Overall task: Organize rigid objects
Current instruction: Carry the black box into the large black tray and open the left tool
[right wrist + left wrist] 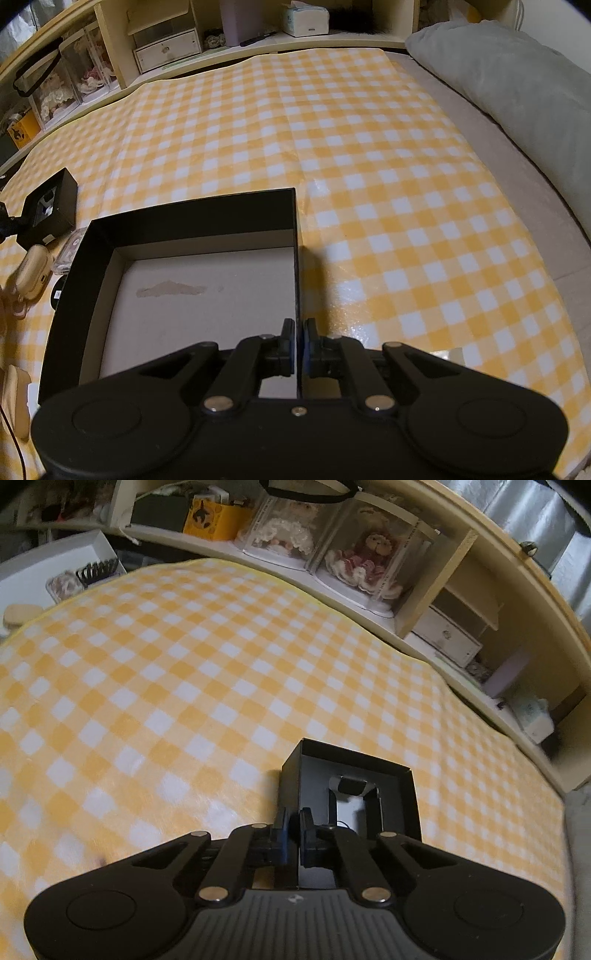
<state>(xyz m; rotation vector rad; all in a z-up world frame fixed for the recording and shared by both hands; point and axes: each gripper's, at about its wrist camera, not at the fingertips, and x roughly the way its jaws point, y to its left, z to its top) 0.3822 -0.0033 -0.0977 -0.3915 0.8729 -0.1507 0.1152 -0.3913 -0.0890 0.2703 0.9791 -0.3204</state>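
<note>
Closest to us, our right tool (296, 341) is pinched tight on the right wall of the large shallow black cardboard box (192, 221), which lies open on the yellow-and-white checked cloth (388, 166). Our left tool (291, 830) is likewise clamped on the left wall of the small black open-topped box (354, 771), whose white-and-black insert shows inside. Left of the large box, beside the small one, lie a beige pod-shaped case (31, 266) and a clear plastic case (70, 251). Farther back, a cream wooden shelf (458, 572) holds boxed dolls (369, 554).
</note>
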